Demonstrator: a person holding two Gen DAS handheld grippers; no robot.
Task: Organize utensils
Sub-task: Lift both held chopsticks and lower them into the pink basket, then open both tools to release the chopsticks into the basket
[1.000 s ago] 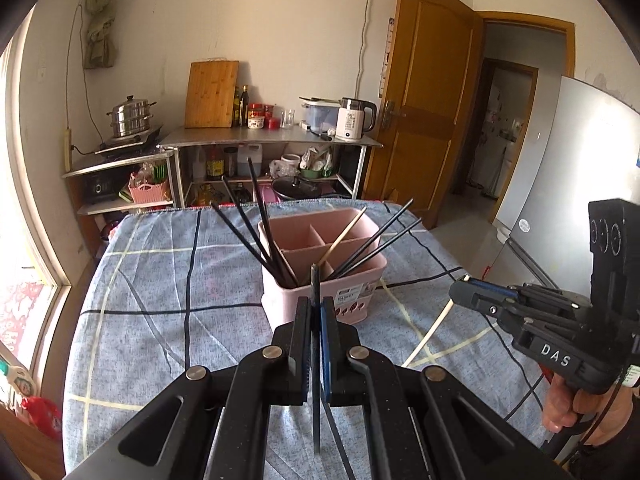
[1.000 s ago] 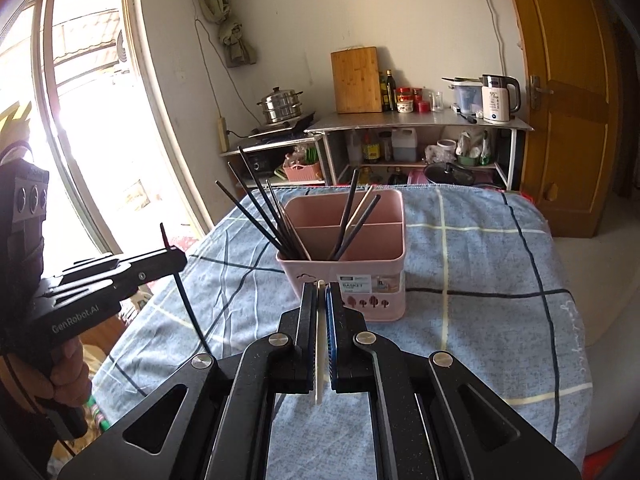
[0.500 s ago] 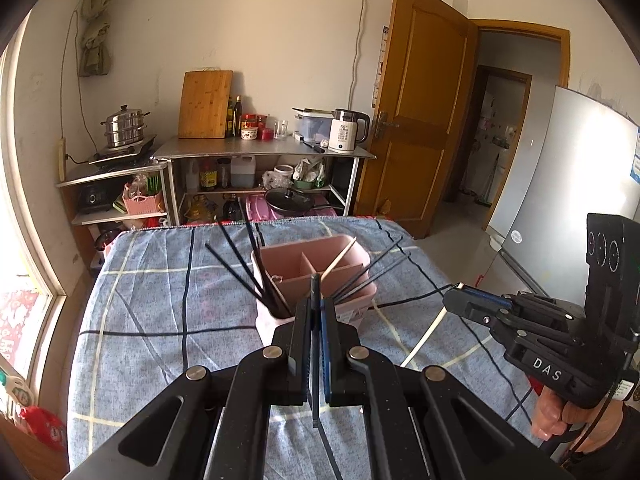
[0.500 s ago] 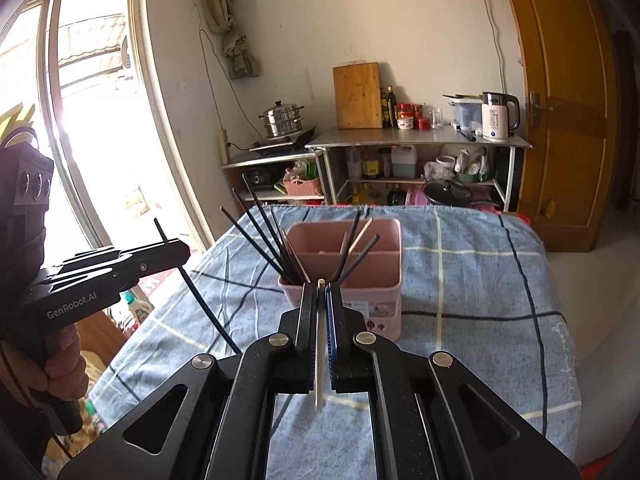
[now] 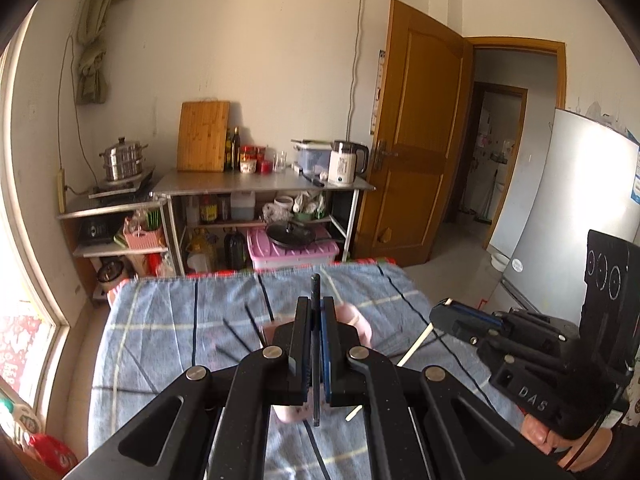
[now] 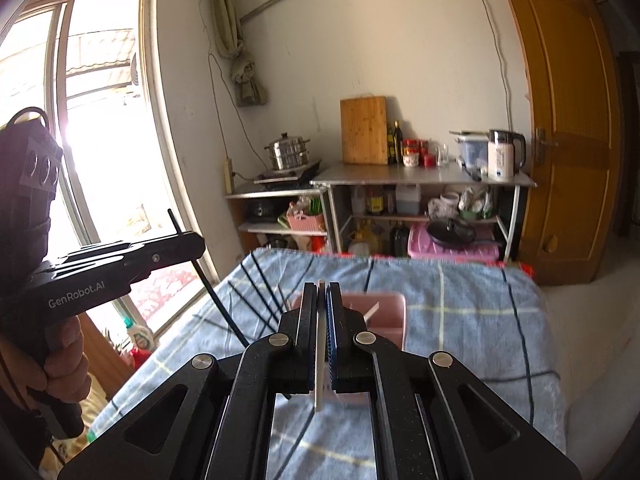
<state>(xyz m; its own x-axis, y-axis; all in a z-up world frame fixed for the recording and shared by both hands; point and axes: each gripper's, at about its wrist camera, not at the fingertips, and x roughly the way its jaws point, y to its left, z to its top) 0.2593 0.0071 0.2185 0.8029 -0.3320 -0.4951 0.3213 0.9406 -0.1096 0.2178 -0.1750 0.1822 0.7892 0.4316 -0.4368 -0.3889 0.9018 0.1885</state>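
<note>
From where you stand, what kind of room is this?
Most likely a home kitchen that doubles as a living space. A steamer pot sits on a cooker, a wooden cutting board and an electric kettle stand on a metal shelf table, and a fridge stands by the door.

I count two tools: my left tool [image 5: 316, 316] and my right tool [image 6: 321, 312], each pinched on one chopstick, so two chopsticks are in hand: one black chopstick [image 5: 316, 350] and one pale chopstick [image 6: 319, 364]. One pink holder [image 6: 386, 316] stands on the bed [image 6: 472, 320]; I make out about five dark sticks [image 6: 256, 292] fanning from it and one pale stick [image 6: 371, 311], though blur makes that count unsure. Behind: one cutting board [image 5: 204, 136], one kettle [image 5: 344, 162], one steamer pot [image 5: 122, 160], one pan [image 5: 296, 234], two pink bins [image 5: 294, 254], one door [image 5: 416, 128], one fridge [image 5: 560, 216].
</note>
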